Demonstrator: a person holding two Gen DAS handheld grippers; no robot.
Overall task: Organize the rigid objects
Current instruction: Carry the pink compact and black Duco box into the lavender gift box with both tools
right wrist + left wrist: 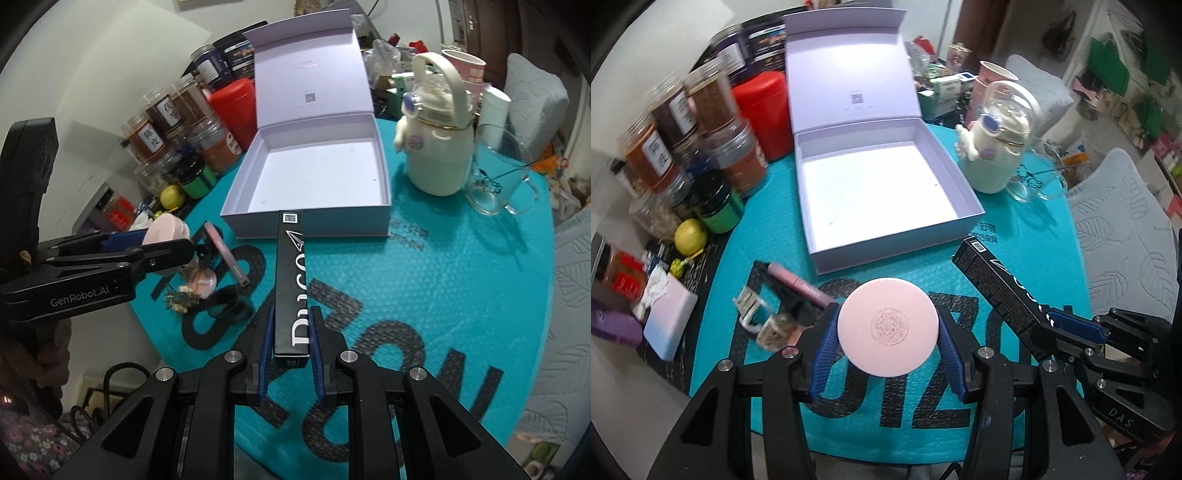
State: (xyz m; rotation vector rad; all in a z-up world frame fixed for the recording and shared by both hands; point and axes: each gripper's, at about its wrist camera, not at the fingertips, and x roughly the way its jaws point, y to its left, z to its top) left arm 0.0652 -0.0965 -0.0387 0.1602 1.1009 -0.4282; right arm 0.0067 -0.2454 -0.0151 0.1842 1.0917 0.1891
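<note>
My left gripper (888,328) is shut on a round pink compact (888,326), held above the teal mat; it also shows in the right wrist view (166,229). My right gripper (291,332) is shut on the near end of a long black box (291,280), whose far end points at the open white gift box (314,173). In the left wrist view the black box (997,284) and the right gripper (1060,321) sit at right. The gift box (879,192) is empty, lid up. A pink lipstick tube (798,284), a small perfume bottle (774,330) and a hair clip (750,306) lie on the mat at left.
Several spice jars (701,122) and a red canister (764,110) crowd the back left, with a lemon (690,236). A cream kettle-shaped bottle (997,147) and a glass mug (1038,177) stand right of the box. A pale soap box (670,317) lies at left.
</note>
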